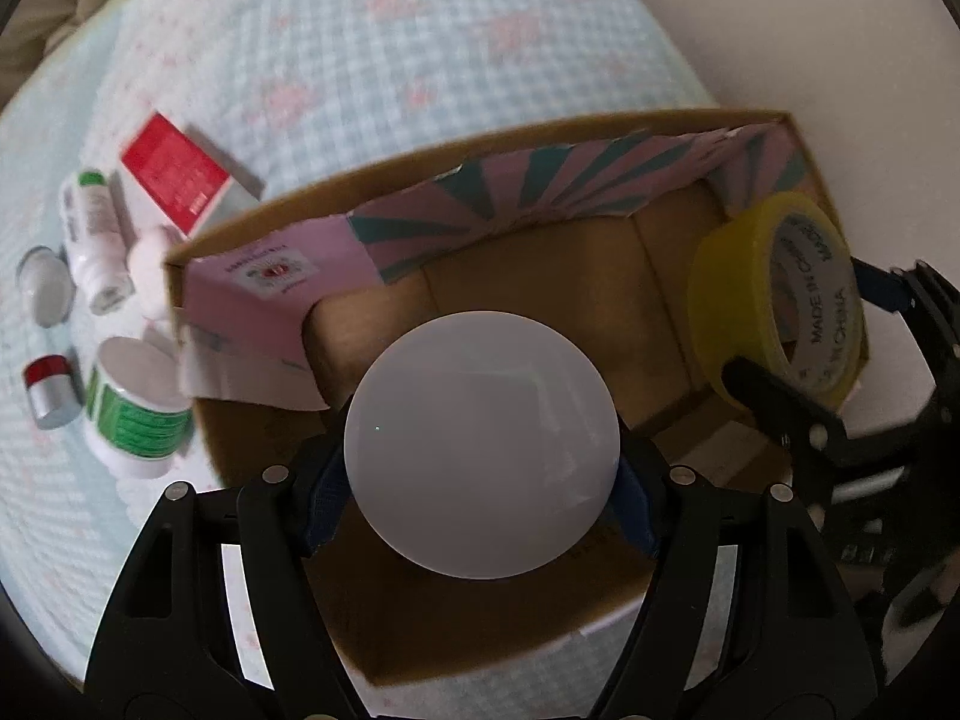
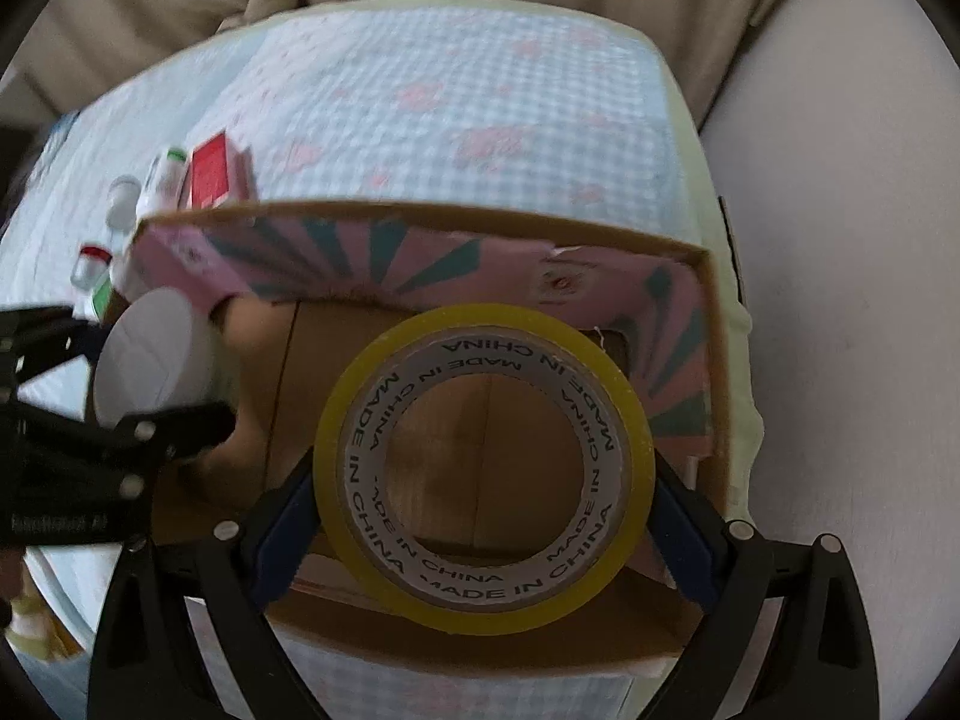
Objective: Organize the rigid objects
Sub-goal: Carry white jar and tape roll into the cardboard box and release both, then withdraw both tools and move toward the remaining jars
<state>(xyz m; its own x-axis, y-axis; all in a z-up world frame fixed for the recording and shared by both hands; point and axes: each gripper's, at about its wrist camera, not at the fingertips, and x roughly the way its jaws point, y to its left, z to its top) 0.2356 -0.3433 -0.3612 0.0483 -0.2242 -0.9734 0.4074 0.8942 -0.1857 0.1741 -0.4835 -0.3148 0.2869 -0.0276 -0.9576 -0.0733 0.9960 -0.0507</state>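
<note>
Yellow tape roll (image 2: 483,468), white jar (image 1: 482,445), blue-checked cloth (image 1: 372,60).

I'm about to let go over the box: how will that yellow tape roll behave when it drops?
The tape roll, gripped by the right gripper, looks rigid. Round, it may roll if it lands on edge in the cardboard box; flat, it should settle.

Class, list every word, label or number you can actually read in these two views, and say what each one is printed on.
"MADE IN CHINA": repeated around the white inner core of the yellow tape roll, also readable in the left wrist view.
Red box: print too blurred to read.
Green-labelled white jar: text too blurred.
Pink liner label in the cardboard box: unreadable.
</note>
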